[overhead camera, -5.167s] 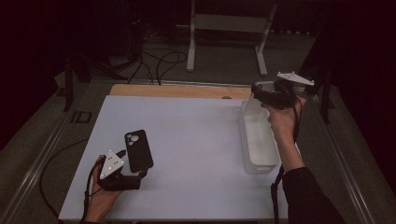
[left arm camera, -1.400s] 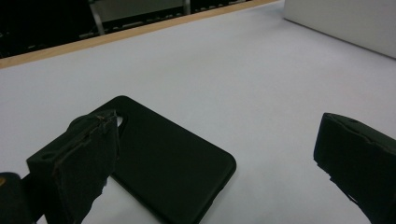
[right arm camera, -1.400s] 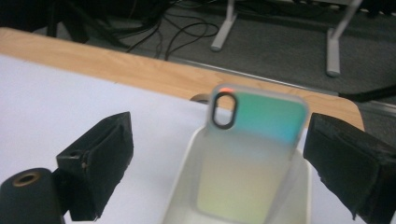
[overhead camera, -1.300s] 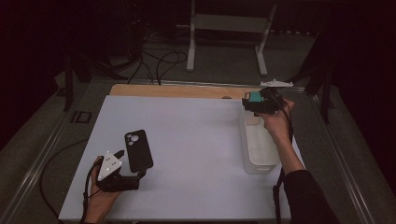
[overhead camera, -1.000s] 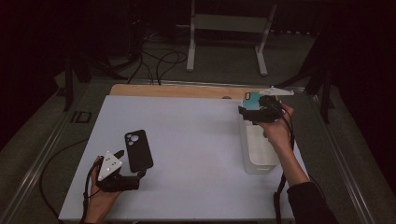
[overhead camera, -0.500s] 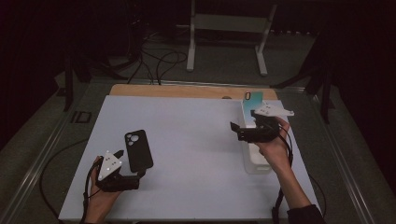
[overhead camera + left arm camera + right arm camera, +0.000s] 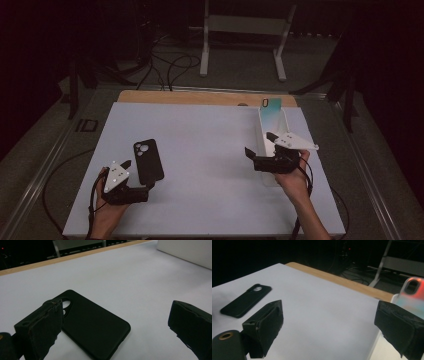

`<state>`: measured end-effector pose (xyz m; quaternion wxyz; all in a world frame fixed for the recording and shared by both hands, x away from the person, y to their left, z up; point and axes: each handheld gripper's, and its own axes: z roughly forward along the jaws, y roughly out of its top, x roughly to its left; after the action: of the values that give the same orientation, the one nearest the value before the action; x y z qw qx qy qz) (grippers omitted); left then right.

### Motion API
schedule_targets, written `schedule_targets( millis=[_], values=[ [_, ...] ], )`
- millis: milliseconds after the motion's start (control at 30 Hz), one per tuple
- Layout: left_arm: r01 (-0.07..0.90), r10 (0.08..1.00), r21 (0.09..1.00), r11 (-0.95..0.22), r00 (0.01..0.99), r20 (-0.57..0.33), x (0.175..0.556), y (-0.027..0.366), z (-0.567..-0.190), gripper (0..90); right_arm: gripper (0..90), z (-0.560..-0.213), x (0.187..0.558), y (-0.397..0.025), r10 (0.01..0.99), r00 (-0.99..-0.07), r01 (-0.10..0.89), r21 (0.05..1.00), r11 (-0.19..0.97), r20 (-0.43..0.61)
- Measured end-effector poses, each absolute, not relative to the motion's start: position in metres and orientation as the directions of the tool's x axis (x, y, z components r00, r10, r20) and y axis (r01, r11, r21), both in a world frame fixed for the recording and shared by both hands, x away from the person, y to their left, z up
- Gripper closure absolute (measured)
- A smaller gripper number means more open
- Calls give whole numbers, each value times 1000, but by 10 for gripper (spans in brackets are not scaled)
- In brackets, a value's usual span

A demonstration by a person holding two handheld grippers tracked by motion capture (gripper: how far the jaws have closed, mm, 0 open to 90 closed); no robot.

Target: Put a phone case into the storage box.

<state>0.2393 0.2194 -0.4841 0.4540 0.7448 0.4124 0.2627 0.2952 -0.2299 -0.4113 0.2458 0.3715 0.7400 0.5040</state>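
Near the worktop's front-left corner, the black phone case (image 7: 148, 161) lies flat, ready for pickup.
The left gripper (image 7: 131, 171) rests beside it, jaws spread and empty; the right gripper (image 7: 259, 145), jaws also apart, hovers by the clear bin (image 7: 261, 120) at the right edge, where a teal case (image 7: 270, 109) stands upright.

black phone case (image 7: 148, 161) | flat, camera hole up | table's near-left, seemingly empty
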Motion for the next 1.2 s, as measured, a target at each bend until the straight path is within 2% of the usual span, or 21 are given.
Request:
schedule_targets(
  millis=[567, 1200],
  values=[
    [373, 855, 896, -243, 518, 16, 239, 220, -483, 10, 87, -443, 257, -249, 819, -574, 244, 956, 160, 10],
    [384, 854, 895, -228, 520, -6, 243, 216, -476, 14, 87, -459, 248, -263, 835, -547, 258, 962, 91, 68]
  ],
)
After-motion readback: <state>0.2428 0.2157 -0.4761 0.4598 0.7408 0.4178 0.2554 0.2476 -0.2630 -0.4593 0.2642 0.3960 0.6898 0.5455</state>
